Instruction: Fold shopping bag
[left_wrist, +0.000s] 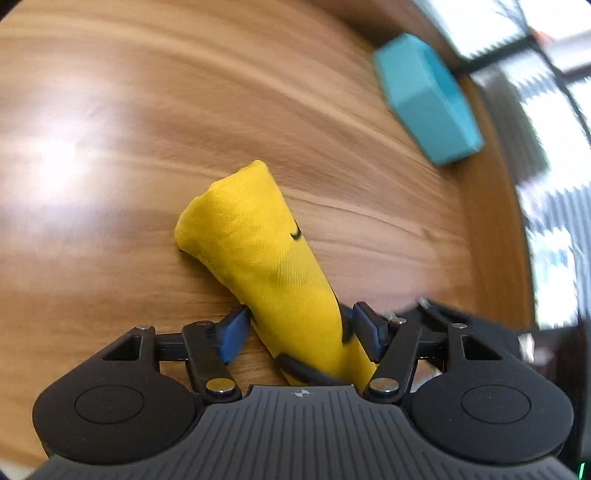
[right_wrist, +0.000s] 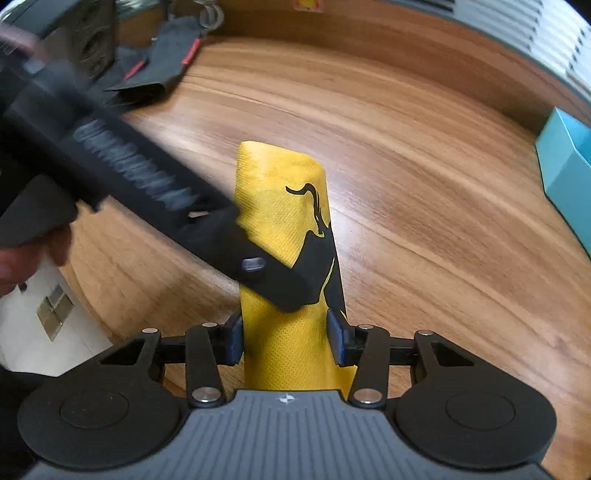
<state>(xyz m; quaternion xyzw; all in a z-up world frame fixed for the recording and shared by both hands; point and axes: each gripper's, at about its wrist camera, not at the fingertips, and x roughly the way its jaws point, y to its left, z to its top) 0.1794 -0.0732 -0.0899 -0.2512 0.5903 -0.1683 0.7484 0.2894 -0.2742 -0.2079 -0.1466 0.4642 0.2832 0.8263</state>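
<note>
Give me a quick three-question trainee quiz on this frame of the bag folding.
1. True or false: the bag is red.
2. What else lies on the table? A) a teal box B) a mug C) a book
3. In the right wrist view, which gripper reaches across the bag?

Key: 1 false, it is yellow with a black print. 2 A. 3 the left gripper.
</note>
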